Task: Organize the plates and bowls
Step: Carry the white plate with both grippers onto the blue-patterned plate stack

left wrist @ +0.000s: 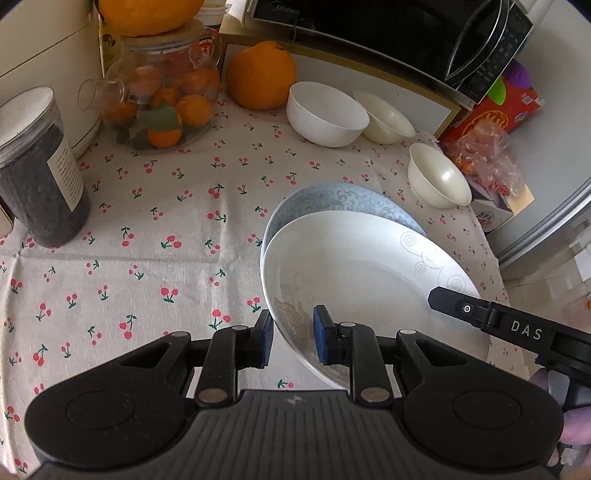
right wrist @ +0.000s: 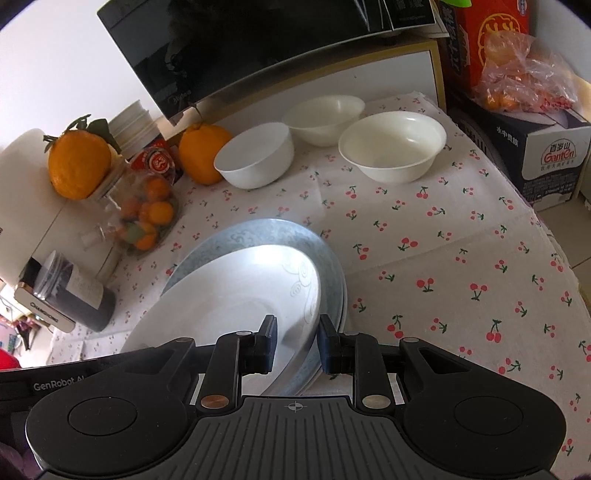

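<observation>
The white plate (left wrist: 369, 266) with faint swirl markings sits tilted over a blue-patterned plate (left wrist: 332, 199), low and right of centre in the left wrist view, both on the cherry-print cloth of the worktop (left wrist: 166, 229). The left gripper (left wrist: 293, 341) holds the white plate's near rim, one blue pad on either side of the edge, its jaws narrow. In the right wrist view the right gripper (right wrist: 298, 341) pinches the opposite rim of the same white plate (right wrist: 229, 295), jaws equally narrow, with the blue-patterned plate (right wrist: 325, 266) showing beyond and below it; whether the pads also catch that lower plate cannot be told. Toward the upper right of the left view stand three bowls: a white bowl (left wrist: 325, 114), a cream bowl (left wrist: 388, 118) touching or just beside it, and a second cream bowl (left wrist: 437, 177) apart, nearer the plates. At the upper left are a glass jar of small oranges (left wrist: 162, 99), a large orange (left wrist: 260, 75) beside it, and a dark-filled canister (left wrist: 40, 170). A black microwave (left wrist: 388, 33) runs along the top.
</observation>
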A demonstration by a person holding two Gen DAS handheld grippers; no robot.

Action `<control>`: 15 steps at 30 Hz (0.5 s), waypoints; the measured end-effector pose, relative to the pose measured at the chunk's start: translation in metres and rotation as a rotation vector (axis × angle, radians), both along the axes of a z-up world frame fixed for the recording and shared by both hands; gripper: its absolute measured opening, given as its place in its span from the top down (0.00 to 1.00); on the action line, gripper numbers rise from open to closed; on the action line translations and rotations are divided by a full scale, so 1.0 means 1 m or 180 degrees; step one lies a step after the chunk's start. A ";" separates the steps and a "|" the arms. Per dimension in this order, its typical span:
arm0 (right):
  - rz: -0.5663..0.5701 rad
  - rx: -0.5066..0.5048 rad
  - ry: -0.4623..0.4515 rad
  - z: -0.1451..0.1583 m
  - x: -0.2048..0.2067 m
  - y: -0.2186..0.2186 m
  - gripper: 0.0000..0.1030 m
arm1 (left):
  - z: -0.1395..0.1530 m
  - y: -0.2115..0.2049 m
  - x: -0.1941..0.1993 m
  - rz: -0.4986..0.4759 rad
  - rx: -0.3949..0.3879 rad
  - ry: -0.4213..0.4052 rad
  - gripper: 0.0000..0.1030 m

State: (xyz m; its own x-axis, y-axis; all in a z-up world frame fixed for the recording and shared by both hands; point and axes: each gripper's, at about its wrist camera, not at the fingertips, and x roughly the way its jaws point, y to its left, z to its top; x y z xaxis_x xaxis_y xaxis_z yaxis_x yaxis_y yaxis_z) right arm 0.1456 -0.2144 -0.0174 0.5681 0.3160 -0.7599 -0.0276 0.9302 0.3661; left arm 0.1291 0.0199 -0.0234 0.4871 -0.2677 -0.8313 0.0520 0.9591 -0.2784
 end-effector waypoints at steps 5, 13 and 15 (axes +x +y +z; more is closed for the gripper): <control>0.0051 -0.0150 -0.0061 0.001 0.000 0.006 0.78 | 0.000 -0.002 0.000 -0.0012 0.0050 -0.0018 0.80; 0.0133 -0.0440 -0.0158 0.004 -0.001 0.017 0.76 | -0.004 -0.005 0.002 0.0020 0.0109 -0.0012 0.79; 0.0142 -0.0483 -0.0168 0.005 -0.001 0.019 0.76 | -0.003 -0.006 0.001 0.0029 0.0117 -0.0019 0.78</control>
